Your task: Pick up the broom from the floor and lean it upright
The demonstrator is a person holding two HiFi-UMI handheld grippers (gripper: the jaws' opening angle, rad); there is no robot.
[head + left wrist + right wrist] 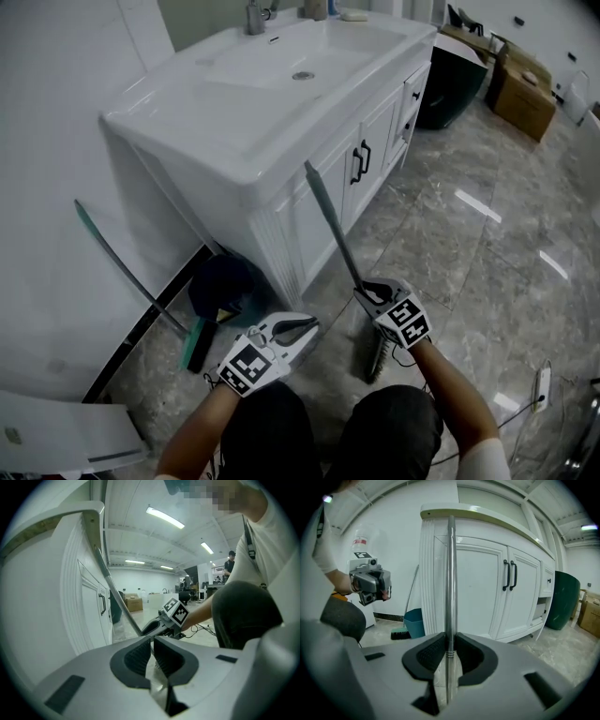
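Observation:
The broom has a long grey handle [333, 225] and a dark bristle head [377, 354] low by the floor. Its handle slants up toward the white vanity's front rim [234, 178]. My right gripper [363, 292] is shut on the handle's lower part. In the right gripper view the handle [450, 573] runs straight up between the pads of the right gripper [450, 637], with its top against the countertop edge. My left gripper [314, 325] hovers just left of the broom with nothing in it and its jaws together. The left gripper view shows the left gripper [152, 641], the handle [117, 597] and the right gripper [161, 626].
The vanity cabinet [370, 150] with black door handles stands ahead. A dark dustpan [225, 286], a teal brush [199, 342] and a thin pole [122, 267] sit at its left end by the wall. A dark green bin [459, 80] and cardboard boxes [525, 94] stand farther off.

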